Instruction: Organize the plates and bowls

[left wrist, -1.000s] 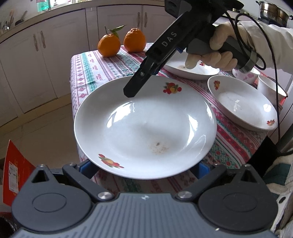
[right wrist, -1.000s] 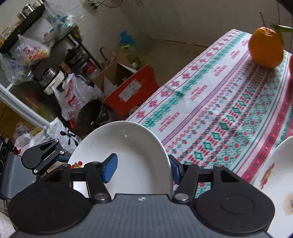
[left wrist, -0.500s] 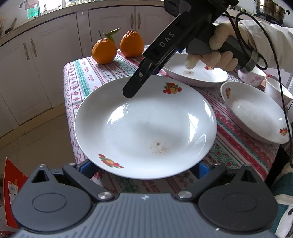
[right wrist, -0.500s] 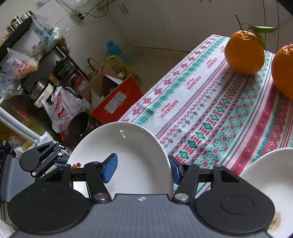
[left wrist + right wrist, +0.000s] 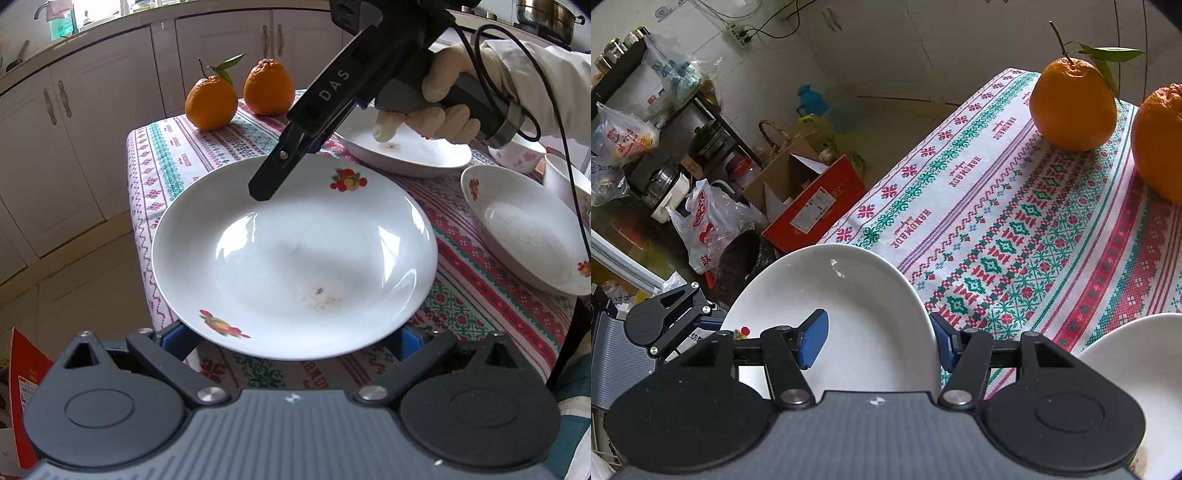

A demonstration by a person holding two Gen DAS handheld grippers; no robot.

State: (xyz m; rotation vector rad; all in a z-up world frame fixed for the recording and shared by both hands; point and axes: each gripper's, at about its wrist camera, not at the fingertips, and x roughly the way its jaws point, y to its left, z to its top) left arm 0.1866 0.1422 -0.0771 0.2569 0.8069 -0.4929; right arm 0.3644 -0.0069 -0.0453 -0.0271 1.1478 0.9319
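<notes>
A white plate (image 5: 295,258) with fruit prints is held above the near-left part of the table. My left gripper (image 5: 291,338) reaches under its near rim, with the jaws wide apart. My right gripper (image 5: 879,341) straddles the plate's far rim (image 5: 849,295) with its jaws wide, one blue pad (image 5: 812,338) over the plate and one outside it. It also shows in the left wrist view (image 5: 280,173) above the far rim. Two more white plates (image 5: 406,151) (image 5: 524,229) lie on the table to the right.
Two oranges (image 5: 210,103) (image 5: 267,88) sit at the table's far left corner on the patterned cloth (image 5: 1015,229). A small flowered bowl (image 5: 517,155) and a cup (image 5: 565,188) stand at the far right. A red box (image 5: 812,206) and bags are on the floor.
Both grippers and the plate have shifted towards the table's far side and the oranges. The jaws of both stay as they were.
</notes>
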